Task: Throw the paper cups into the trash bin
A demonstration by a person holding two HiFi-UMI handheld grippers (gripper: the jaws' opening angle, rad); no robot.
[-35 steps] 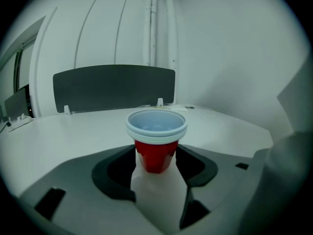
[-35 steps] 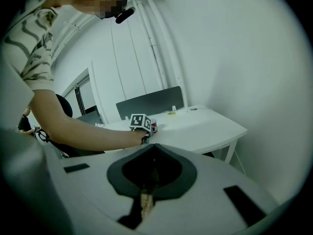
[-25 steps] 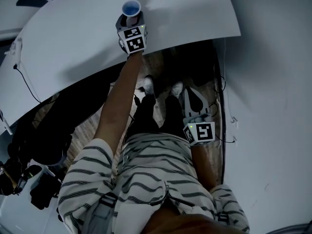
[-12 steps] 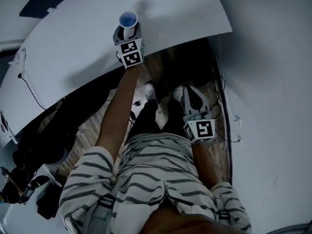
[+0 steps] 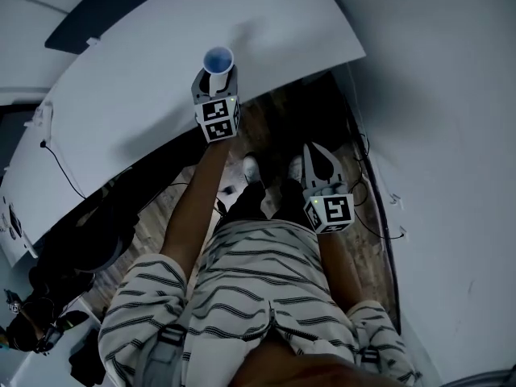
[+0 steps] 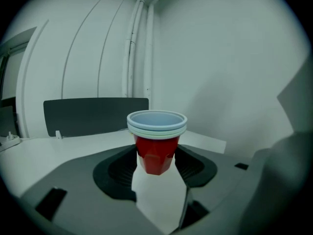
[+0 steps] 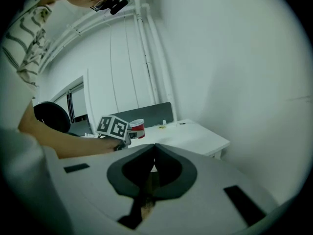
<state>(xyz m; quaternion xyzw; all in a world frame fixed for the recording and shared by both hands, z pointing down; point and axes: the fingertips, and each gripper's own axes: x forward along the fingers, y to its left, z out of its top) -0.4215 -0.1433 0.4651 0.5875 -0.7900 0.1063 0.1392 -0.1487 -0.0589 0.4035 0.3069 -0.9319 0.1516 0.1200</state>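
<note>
Left tool [image 5: 215, 81]: jaws clamped on the red lower wall of the paper cups [image 5: 218, 58], one pad each side. Cups nested, stacked pale rims showing, mouth up, upright. Held over the white bench [image 5: 121, 95], close to its near edge; cannot tell whether the base touches the top.

Right tool [image 5: 316, 153]: jaws closed tip to tip, nothing between them. It sits off the bench, on the person's side of the near edge, over the wooden floor [image 5: 153, 208], pointing towards the bench's right end.
</note>
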